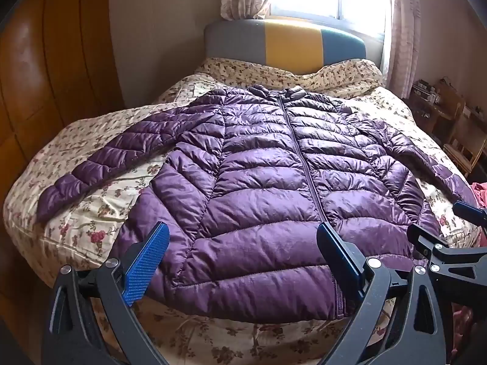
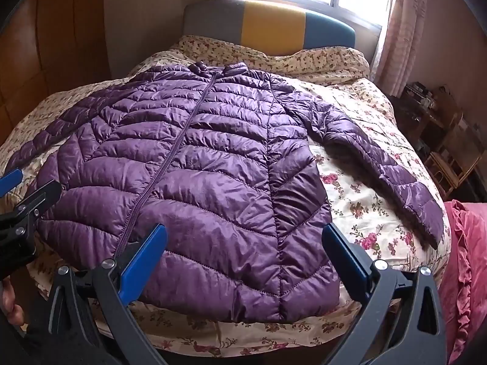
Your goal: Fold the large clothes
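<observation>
Both the left gripper [image 1: 243,243] and right gripper [image 2: 243,243] hover released over the hem. The purple puffer jacket [image 1: 258,164] lies zipped, sleeves spread, on the floral bed [image 1: 91,213]

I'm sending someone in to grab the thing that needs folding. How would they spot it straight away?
Look at the bed under the window, with the grey, yellow and blue headboard. Spread flat on its flowered cover lies a purple quilted jacket, zipped up, collar toward the headboard, sleeves out to both sides. It is the only shiny purple thing there.
</observation>
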The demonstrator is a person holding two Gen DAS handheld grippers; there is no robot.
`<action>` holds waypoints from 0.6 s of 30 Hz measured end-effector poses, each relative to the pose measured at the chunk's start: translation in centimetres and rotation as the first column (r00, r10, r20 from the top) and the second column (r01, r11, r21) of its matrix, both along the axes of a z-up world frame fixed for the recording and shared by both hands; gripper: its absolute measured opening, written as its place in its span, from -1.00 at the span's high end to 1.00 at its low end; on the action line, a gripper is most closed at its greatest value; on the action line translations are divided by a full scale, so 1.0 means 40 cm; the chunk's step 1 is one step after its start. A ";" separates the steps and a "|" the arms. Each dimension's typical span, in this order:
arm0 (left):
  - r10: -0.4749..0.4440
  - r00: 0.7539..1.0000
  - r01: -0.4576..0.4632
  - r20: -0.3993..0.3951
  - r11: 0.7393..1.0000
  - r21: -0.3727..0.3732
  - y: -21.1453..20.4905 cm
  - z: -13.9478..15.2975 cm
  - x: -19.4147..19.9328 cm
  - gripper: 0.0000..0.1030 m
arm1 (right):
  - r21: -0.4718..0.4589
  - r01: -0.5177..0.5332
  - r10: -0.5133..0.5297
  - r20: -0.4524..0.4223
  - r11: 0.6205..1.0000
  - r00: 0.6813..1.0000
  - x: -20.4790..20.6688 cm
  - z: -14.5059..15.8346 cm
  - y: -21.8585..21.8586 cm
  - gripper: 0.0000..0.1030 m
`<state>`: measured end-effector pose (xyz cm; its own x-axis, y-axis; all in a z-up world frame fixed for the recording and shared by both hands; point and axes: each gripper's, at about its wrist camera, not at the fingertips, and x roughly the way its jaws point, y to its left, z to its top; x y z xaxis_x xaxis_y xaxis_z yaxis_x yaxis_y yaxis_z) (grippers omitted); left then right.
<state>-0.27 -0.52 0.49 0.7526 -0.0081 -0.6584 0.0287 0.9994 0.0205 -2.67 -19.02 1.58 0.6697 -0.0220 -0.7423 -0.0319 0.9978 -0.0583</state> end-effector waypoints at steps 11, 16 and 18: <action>0.000 1.000 0.000 -0.003 1.000 0.001 -0.004 -0.008 0.001 -0.88 | 0.004 0.014 -0.014 0.003 1.000 1.000 0.000 0.001 -0.011 -0.96; -0.002 1.000 0.002 -0.003 1.000 0.000 -0.005 -0.010 0.001 -0.88 | 0.000 0.014 -0.014 0.004 1.000 1.000 0.000 0.001 -0.011 -0.96; -0.001 1.000 0.001 -0.004 1.000 0.001 -0.005 -0.010 0.001 -0.88 | 0.001 0.014 -0.014 0.003 1.000 1.000 0.000 0.001 -0.010 -0.96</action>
<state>-0.24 -0.71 0.08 0.7500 -0.0079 -0.6614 0.0293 0.9993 0.0212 -2.68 -19.42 1.60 0.6713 -0.0307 -0.7405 -0.0179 0.9982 -0.0575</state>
